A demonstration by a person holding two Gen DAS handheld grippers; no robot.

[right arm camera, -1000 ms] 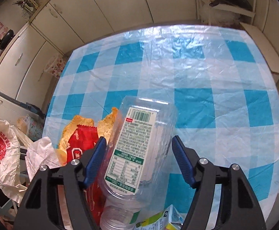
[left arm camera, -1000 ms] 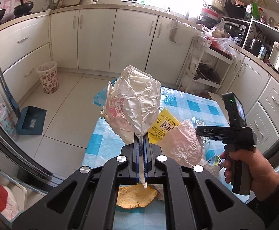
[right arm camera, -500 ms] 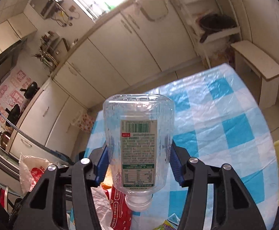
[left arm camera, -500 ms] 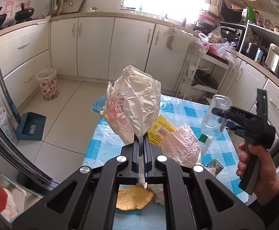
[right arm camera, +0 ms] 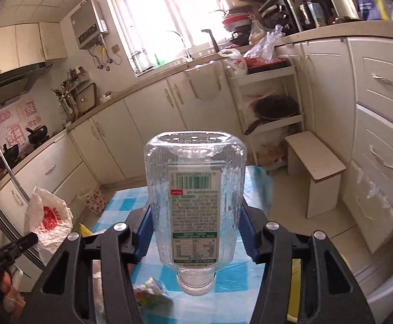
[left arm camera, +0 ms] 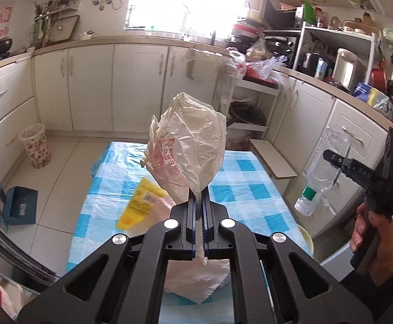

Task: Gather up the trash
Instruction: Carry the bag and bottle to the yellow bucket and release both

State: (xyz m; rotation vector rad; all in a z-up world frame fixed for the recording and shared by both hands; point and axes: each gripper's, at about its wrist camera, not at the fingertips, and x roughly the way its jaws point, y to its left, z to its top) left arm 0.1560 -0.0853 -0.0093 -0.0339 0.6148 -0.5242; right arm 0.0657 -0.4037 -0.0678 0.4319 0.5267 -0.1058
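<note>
My left gripper (left arm camera: 199, 210) is shut on a crumpled white plastic bag with red print (left arm camera: 188, 151), held up above the blue-checked table (left arm camera: 237, 189). The bag also shows at the left of the right wrist view (right arm camera: 47, 221). My right gripper (right arm camera: 195, 232) is shut on a clear empty plastic bottle (right arm camera: 195, 202) with a green-and-white label, neck pointing down. The bottle also shows at the right of the left wrist view (left arm camera: 323, 172), raised off the table's right side. A yellow wrapper (left arm camera: 139, 205) and a pale plastic bag (left arm camera: 196, 278) lie on the table.
A colourful wrapper (right arm camera: 150, 294) lies on the table below the bottle. A patterned waste basket (left arm camera: 35, 145) stands on the floor at the left by the cabinets. A blue dustpan (left arm camera: 20, 205) lies on the floor. A small wooden stool (right arm camera: 315, 167) stands at the table's far right.
My right gripper closed on the bottle on the table and lifted it clear, up and to the right. My left gripper rose a little with the bag still clamped.
</note>
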